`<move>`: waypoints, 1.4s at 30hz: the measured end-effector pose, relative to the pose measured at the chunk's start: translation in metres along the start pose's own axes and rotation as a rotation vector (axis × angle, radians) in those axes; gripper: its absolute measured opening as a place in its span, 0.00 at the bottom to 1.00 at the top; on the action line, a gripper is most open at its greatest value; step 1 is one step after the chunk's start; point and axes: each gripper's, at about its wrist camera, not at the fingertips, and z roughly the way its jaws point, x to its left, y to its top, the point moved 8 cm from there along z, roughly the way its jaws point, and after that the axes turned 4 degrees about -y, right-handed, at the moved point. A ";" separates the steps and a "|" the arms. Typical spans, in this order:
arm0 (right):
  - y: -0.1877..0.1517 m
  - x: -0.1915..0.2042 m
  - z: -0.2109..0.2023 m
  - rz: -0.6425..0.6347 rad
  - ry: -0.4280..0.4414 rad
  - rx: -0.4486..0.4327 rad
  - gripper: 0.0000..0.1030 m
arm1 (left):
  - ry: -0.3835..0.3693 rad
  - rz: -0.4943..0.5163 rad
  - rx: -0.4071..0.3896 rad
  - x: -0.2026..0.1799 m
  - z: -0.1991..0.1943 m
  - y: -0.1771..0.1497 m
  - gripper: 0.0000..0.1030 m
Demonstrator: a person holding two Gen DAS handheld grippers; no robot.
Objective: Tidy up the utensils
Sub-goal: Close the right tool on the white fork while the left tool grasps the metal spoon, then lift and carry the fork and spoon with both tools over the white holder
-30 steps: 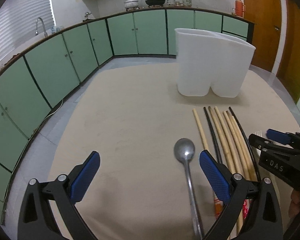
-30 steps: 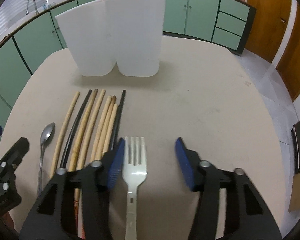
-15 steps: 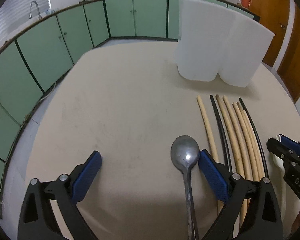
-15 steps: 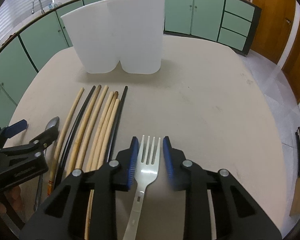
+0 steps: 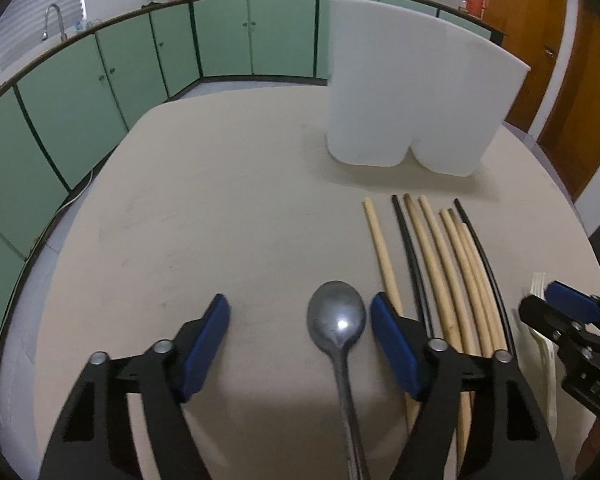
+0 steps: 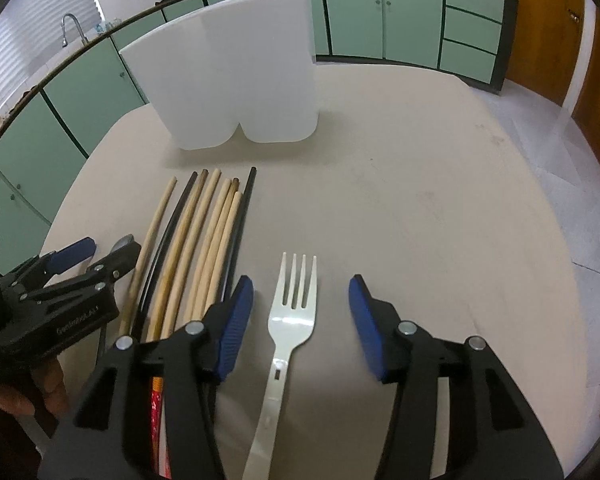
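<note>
Left hand-held gripper (image 5: pixel 300 336) closing — spoon (image 5: pixel 337 320) between | right hand-held gripper (image 6: pixel 301 320) opening — fork (image 6: pixel 292 316) between

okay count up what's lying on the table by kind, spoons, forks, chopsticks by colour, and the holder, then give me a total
Spoon: 1
Fork: 1
Light wooden chopsticks: 6
Black chopsticks: 2
White holder: 1
Total: 11
</note>
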 end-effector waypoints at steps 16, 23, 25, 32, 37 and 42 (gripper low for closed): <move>0.005 0.004 0.007 0.063 -0.039 0.059 0.21 | -0.060 -0.006 0.006 -0.010 -0.004 0.001 0.27; 0.010 0.011 0.005 0.011 0.013 0.014 0.20 | -0.097 -0.038 -0.020 -0.012 -0.010 -0.001 0.26; 0.010 0.014 -0.003 0.013 0.069 -0.036 0.20 | -0.122 -0.055 -0.053 -0.010 -0.017 -0.002 0.26; 0.028 0.012 -0.043 -0.018 0.156 -0.209 0.20 | -0.153 -0.041 -0.252 -0.010 -0.058 0.005 0.26; 0.044 0.010 -0.061 -0.034 0.186 -0.274 0.20 | -0.168 -0.013 -0.356 -0.013 -0.082 0.022 0.26; 0.059 0.011 -0.068 -0.051 0.176 -0.326 0.20 | -0.192 -0.010 -0.424 -0.013 -0.100 0.034 0.26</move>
